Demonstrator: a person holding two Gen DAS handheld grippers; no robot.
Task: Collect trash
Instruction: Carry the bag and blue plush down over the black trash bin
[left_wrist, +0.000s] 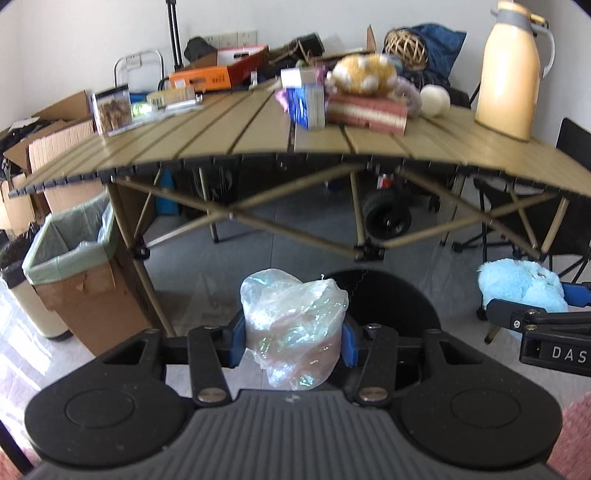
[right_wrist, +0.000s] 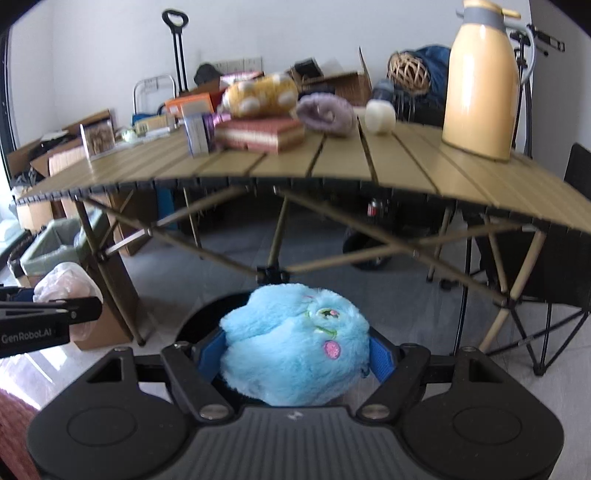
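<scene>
My left gripper (left_wrist: 293, 341), clamped on the crumpled clear plastic bag (left_wrist: 293, 325), sits nearer the green-lined cardboard bin (left_wrist: 70, 266) lying ahead-left than my right gripper (right_wrist: 295, 360), clamped on the fluffy blue plush toy (right_wrist: 295, 347).

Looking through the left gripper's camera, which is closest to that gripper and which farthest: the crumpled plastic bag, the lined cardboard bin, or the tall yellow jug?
1. The crumpled plastic bag: clamped between the left gripper pads.
2. The lined cardboard bin: on the floor to the left, beside the table leg.
3. The tall yellow jug: standing on the table's far right.
</scene>
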